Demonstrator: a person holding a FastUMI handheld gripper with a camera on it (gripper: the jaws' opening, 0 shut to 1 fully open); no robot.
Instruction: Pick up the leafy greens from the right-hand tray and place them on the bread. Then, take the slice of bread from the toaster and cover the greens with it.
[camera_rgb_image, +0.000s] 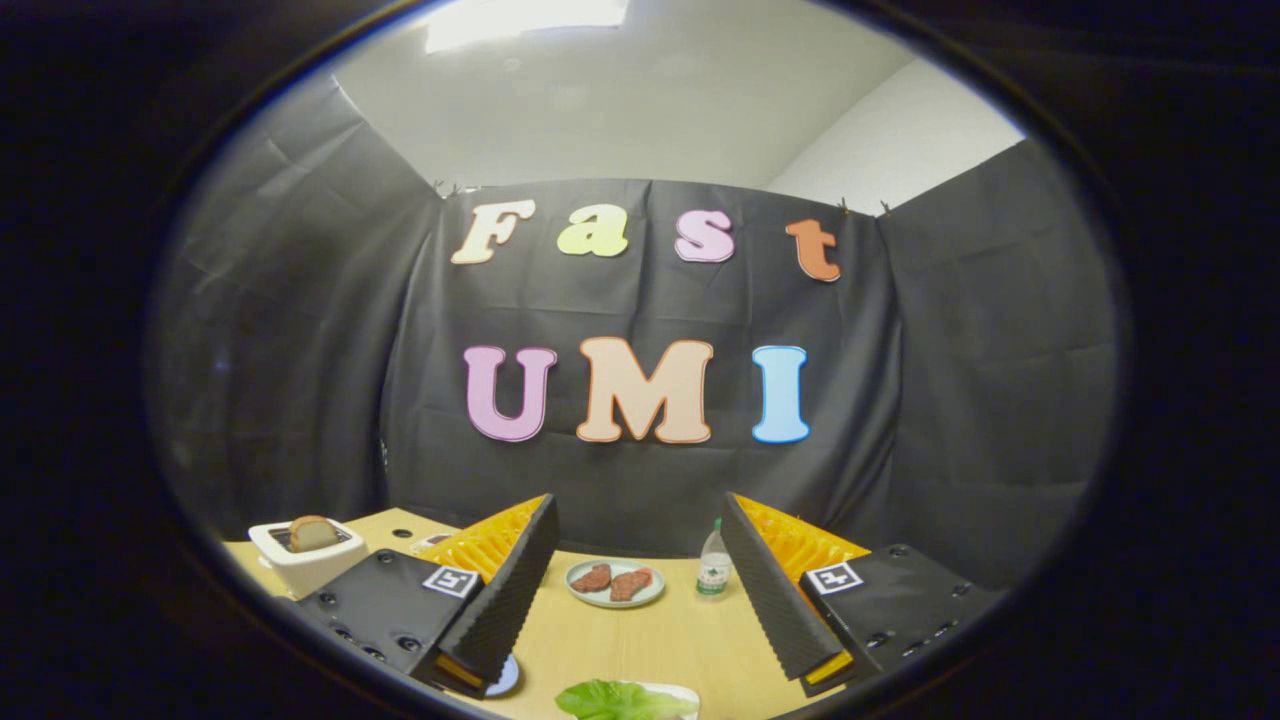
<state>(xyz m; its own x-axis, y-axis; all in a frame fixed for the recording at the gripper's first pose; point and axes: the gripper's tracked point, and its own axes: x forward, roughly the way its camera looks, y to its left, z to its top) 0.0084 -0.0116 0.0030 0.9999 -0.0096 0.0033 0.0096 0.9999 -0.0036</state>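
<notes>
Black cloth hangs on three sides of the booth, with a pale ceiling and a bright light panel above it, and a light wooden table (650, 640) runs across the near part of the room. The gripper (640, 590) is held above the table, level and looking toward the far wall. Its fingers (510, 590) stand wide apart with nothing between them; both pads face only bare tabletop, and neither touches anything.

Nearest of all, just below the gap between the fingers, lie the leafy greens (612, 700), a crisp green bunch resting on a white tray (672, 692) whose rim shows at their right. The greens are untouched where they lie.

Farther off, between the fingers and toward the cloth, sits a small pale plate (614, 584) carrying two reddish-brown pieces of food side by side. Just right of it, close to the right finger, a small clear water bottle (713, 565) with a green cap stands upright.

Over at the far left, beyond the left finger, a white toaster (305, 557) stands near the table's edge, and a slice of bread (313, 532) pokes up out of its slot. A sliver of a blue-rimmed dish (504, 679) peeks out beneath the left finger; whatever lies on it is hidden.
</notes>
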